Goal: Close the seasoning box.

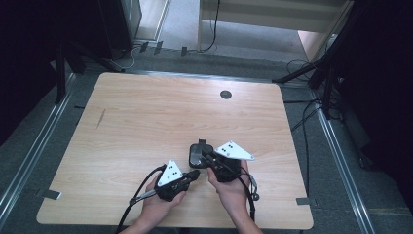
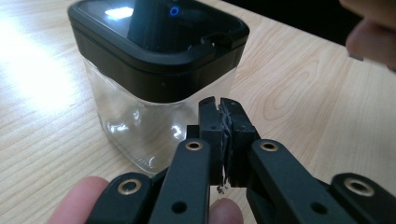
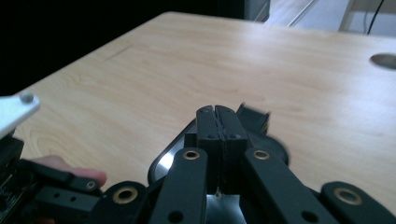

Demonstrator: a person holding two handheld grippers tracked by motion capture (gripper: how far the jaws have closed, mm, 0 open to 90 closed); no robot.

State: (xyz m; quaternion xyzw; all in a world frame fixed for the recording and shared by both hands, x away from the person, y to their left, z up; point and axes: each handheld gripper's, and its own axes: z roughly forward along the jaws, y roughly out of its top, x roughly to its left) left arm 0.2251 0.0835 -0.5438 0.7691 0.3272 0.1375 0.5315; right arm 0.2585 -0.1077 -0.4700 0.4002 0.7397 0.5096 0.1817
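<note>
Clear square jar [image 2: 154, 93] with a black lid [image 1: 197, 153], standing upright on the wooden table [image 1: 146, 122], near the person's edge and a little right of centre. Walls look like glass or hard clear plastic, with rounded corners; nothing visible inside.

Handling, as judged: rigid, smooth and likely slippery on the clear walls; breakable if glass and tipped or dropped. Empty, so probably light enough to skid when pushed rather than stay put. The black lid band [image 2: 140, 60] is matte and stepped, the better place to grip; opposing flat sides across the body would be second choice. The lid has a raised catch or flap at one edge [image 3: 254, 119], which looks like the part to work.

Orientation: long axis vertical, lid up, base flat on the table. In the left gripper view one corner faces the camera.

Left gripper [image 2: 219, 105]: jaws together, nothing between them, tips just beside the jar's lower wall; cannot tell if touching. In the high view it lies low at the jar's near-left [image 1: 194, 173].

Right gripper [image 3: 217, 112]: jaws together, empty, held above the lid and pointing across it toward the catch; contact uncertain. The right hand [image 1: 233, 187] carries it from the near side.
</note>
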